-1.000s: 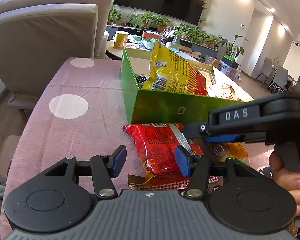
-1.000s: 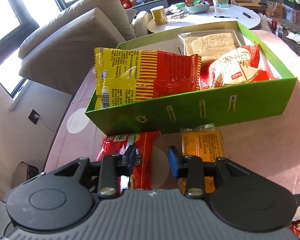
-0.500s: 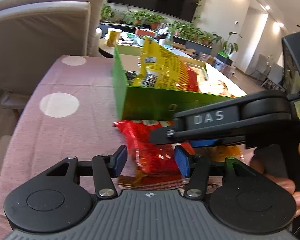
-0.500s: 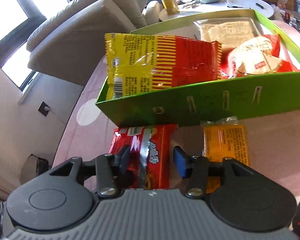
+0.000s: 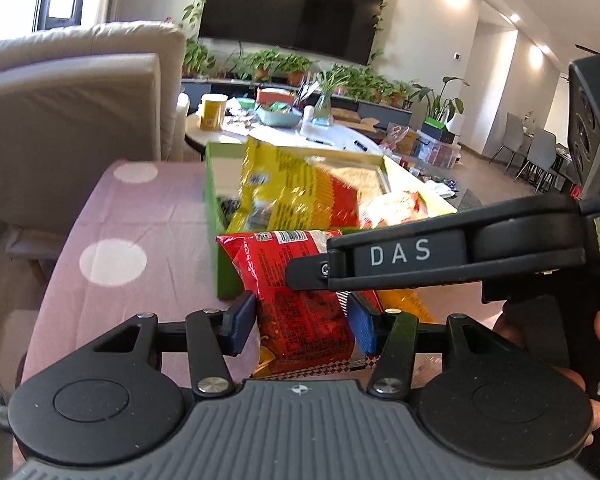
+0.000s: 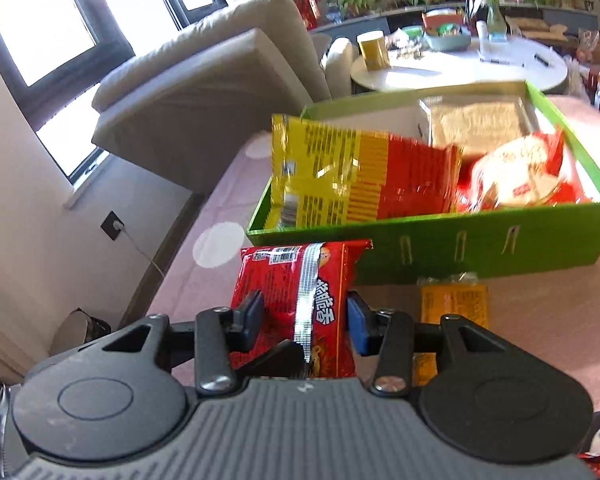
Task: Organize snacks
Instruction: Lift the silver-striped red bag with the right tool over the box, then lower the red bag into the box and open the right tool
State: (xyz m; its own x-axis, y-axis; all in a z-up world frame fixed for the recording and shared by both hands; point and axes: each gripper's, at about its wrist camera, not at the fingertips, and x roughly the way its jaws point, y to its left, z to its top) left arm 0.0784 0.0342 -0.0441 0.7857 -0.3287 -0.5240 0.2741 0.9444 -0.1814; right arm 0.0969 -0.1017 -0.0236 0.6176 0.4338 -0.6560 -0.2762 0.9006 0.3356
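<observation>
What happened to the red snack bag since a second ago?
The red snack bag has come up off the tablecloth, its far end now up in front of the green box. Both tools, left and right, closed on it. The orange packet and the box's snacks stayed put.

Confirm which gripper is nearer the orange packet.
Right, probably. Both grippers' jaws just closed around the red packet; the orange packet lies beside the right gripper's right finger, farther from the left gripper.

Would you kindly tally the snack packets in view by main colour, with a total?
Red packet, held between the grippers: 1
Orange packet, on the cloth: 1
Yellow-and-red packet, in the green box: 1
Red-and-white packet, in the box: 1
Clear pale packet, in the box: 1
Total: 5
</observation>
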